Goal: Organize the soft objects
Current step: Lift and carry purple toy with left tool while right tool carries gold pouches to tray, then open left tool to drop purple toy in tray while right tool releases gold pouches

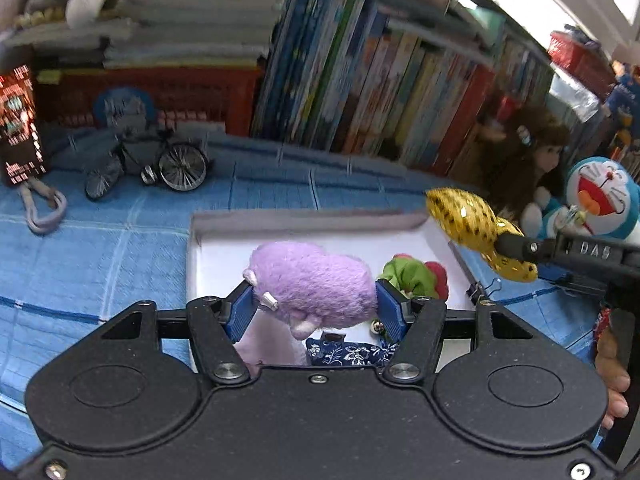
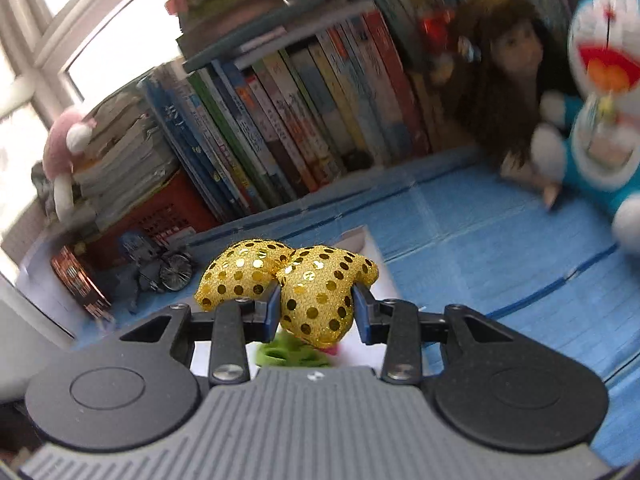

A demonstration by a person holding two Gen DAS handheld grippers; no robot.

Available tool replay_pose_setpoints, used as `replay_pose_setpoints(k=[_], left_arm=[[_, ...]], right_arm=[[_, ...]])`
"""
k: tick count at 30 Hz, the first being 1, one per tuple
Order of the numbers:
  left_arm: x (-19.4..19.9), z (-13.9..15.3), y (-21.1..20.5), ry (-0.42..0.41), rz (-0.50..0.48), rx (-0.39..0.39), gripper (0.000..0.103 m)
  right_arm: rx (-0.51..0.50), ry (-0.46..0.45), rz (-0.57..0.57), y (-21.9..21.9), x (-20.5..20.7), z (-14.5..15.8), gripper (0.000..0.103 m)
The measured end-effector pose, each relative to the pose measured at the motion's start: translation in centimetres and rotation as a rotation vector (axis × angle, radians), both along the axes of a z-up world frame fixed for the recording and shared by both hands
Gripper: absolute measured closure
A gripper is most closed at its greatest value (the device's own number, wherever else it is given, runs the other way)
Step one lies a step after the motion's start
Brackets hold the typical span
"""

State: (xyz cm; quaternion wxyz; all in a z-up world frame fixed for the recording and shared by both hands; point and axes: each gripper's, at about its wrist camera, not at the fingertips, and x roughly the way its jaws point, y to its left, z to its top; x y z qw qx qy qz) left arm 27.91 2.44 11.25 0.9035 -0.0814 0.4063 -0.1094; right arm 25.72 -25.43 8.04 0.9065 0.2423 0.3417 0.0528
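Observation:
My left gripper [image 1: 316,304] is shut on a purple plush toy [image 1: 312,280] and holds it over a shallow white box [image 1: 216,256] on the blue mat. In the box lie a green and red soft toy [image 1: 416,276] and a blue floral fabric piece [image 1: 352,354]. My right gripper [image 2: 316,308] is shut on a gold sequined soft toy [image 2: 316,292], held above the box's right side. That gold toy also shows in the left wrist view [image 1: 468,224], with the right gripper [image 1: 516,248] behind it.
A row of upright books [image 1: 380,80] stands behind the mat. A Doraemon plush [image 1: 600,196] and a brown-haired doll [image 1: 524,160] sit at the right. A small model bicycle [image 1: 160,164], a red crate [image 1: 160,88] and a dark phone-like object [image 1: 18,120] are at the left.

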Motion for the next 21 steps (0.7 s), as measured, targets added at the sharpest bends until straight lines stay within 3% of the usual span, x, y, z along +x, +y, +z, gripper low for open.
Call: replay_pose_setpoints(k=[4, 8, 21], left_arm=[[1.7, -1.6, -0.3, 0.054, 0.004, -0.007, 0.042], [2.8, -2.5, -0.7, 0.070, 0.003, 0.018, 0.042], [4.3, -4.1, -1.9, 0.122, -0.030, 0.057, 0.042]], right_arm=[[0.132, 0.080, -0.054, -0.5, 1.7, -1.9, 0.061], [0.204, 0.118, -0.093, -0.8, 2.8, -3.4, 0.061], [0.140, 0.255, -0.201, -0.2, 4.2, -5.3, 0.058]])
